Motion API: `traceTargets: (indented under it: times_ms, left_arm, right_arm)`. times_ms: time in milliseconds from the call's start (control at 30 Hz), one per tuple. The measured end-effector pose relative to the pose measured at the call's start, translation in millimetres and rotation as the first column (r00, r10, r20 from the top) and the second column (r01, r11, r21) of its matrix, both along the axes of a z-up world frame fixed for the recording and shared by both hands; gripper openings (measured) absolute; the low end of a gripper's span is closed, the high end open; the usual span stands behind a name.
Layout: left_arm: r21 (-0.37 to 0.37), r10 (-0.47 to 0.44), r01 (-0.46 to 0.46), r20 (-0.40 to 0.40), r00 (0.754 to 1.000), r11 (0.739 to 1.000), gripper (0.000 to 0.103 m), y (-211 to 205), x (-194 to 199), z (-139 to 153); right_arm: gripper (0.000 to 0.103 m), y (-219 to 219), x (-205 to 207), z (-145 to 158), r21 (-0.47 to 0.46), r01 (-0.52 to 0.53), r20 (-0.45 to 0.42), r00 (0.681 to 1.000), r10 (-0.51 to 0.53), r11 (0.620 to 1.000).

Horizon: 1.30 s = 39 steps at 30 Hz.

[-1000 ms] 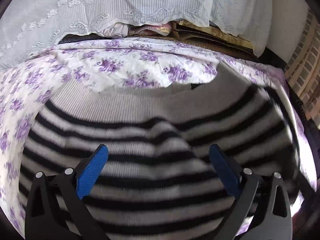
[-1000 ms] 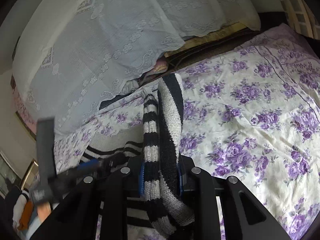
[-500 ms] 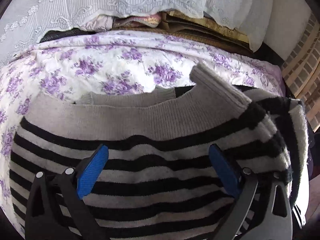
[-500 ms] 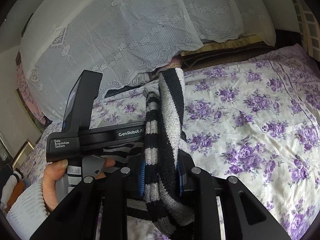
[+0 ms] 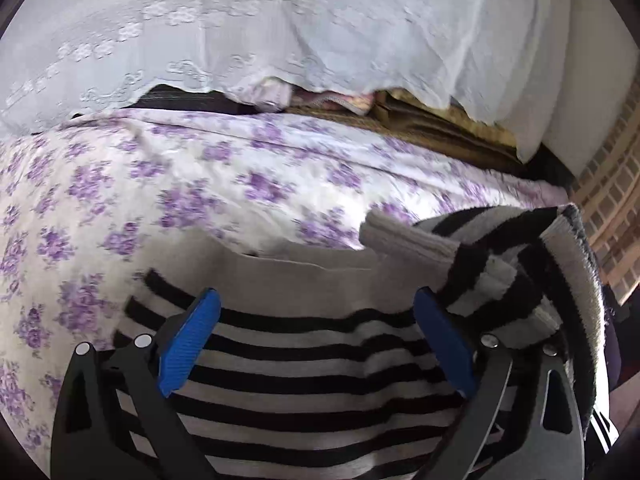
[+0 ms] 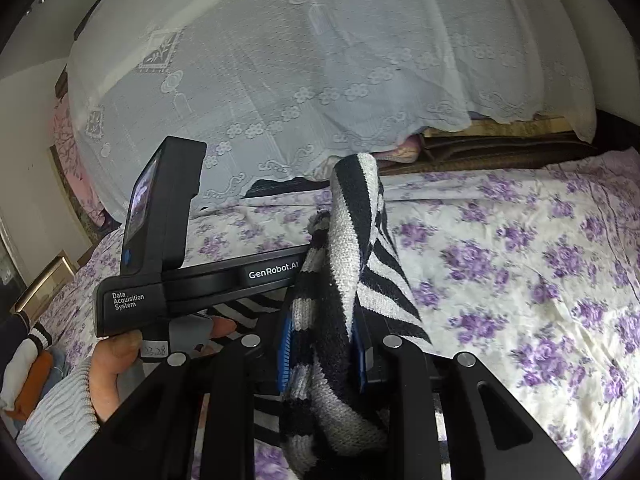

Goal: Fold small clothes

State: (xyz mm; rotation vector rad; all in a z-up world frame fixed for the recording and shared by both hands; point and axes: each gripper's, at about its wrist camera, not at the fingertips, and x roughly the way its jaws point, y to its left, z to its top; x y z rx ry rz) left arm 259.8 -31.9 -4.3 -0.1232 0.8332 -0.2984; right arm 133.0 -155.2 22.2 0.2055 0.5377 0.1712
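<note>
Folding is under way but far from finished: the striped sweater [image 5: 304, 364] lies spread on the bed [image 5: 168, 184], body flat with its plain grey collar band toward the lace curtain [image 5: 280, 20], while one sleeve is lifted clear of the sweater's body at its right edge. The right hand-held gripper [image 6: 322, 354] is clamped on that bunched sleeve, knit standing up between the blue pads [image 6: 285, 354], and from the left wrist view the same sleeve arches up beside the collar. The left hand-held gripper [image 5: 316, 344] hovers over the sweater's chest with its fingers wide apart, holding nothing; whether the pads touch the knit I cannot tell. By my reading, the sleeve has yet to be laid across the body, and the other side and the final fold are left. Against the frame a second back, the sleeve has come further over the sweater's right shoulder, and the left device with the person's hand [image 6: 116, 364] now sits sharp beside the sweater where it was only a blur.
</note>
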Motion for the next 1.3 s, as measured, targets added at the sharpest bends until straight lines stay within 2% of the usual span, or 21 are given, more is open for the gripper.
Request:
traceTargets:
  times_ms: [200,400,500,567,633,700,767,833,933,1033,1100,1200,1300]
  left_arm:
    - [-0.024,0.070,-0.069,0.024,0.997,0.997,0.094,49.7,5.8,6.3]
    - [-0.051,0.148,-0.147,0.017,0.989,0.988,0.094,107.8,16.1,-3.2]
    - [-0.002,0.220,-0.220,0.023,0.975,0.976,0.094,135.3,24.0,-19.5]
    - [0.017,0.267,-0.266,-0.015,0.964,0.964,0.094,156.3,31.7,-40.6]
    - [-0.010,0.287,-0.289,-0.087,0.954,0.957,0.094,176.8,36.2,-66.8]
    - [-0.039,0.299,-0.306,-0.134,0.945,0.951,0.094,192.4,35.0,-86.3]
    - [-0.067,0.281,-0.292,-0.141,0.949,0.954,0.094,203.3,30.7,-97.5]
    - [-0.068,0.279,-0.289,-0.122,0.952,0.955,0.094,202.9,26.7,-92.0]
    - [-0.037,0.267,-0.271,-0.081,0.960,0.962,0.094,194.1,20.0,-83.3]
    - [0.004,0.263,-0.263,-0.072,0.962,0.965,0.094,187.1,15.8,-77.7]
    - [-0.021,0.253,-0.255,-0.067,0.965,0.967,0.094,188.4,9.2,-69.4]
    - [-0.125,0.204,-0.212,-0.074,0.976,0.969,0.094,191.8,-3.0,-52.5]
    - [-0.212,0.079,-0.098,-0.096,0.992,0.972,0.094,180.9,-11.7,-39.3]
  right_arm:
    - [0.025,50.4,17.0,8.6,-0.034,-0.045,-0.001,0.999,0.045,0.998]
    - [0.026,99.9,39.0,2.0,-0.029,-0.085,-0.035,0.996,0.084,0.996]
    - [0.028,126.3,56.6,-17.7,-0.031,-0.106,-0.100,0.990,0.102,0.994]
    - [0.030,145.5,70.3,-42.7,-0.028,-0.143,-0.176,0.975,0.136,0.989]
    - [0.030,162.4,78.8,-68.5,-0.030,-0.187,-0.258,0.950,0.173,0.982]
    - [0.030,174.1,75.6,-81.1,-0.090,-0.199,-0.256,0.951,0.171,0.976]
    - [0.039,184.3,67.6,-80.1,-0.169,-0.222,-0.224,0.958,0.182,0.960]
    - [0.046,183.8,64.4,-76.2,-0.158,-0.253,-0.231,0.949,0.214,0.954]
    - [0.045,169.4,46.5,-56.6,-0.117,-0.282,-0.176,0.950,0.259,0.952]
    - [0.045,148.3,14.4,-32.4,-0.187,-0.285,-0.097,0.958,0.271,0.940]
    - [0.048,138.2,-3.2,-26.3,-0.226,-0.280,-0.076,0.960,0.269,0.933]
    - [0.051,128.6,-23.0,-29.7,-0.259,-0.283,-0.085,0.959,0.270,0.924]
    - [0.053,136.5,-38.8,-41.6,-0.330,-0.309,-0.086,0.951,0.298,0.892]
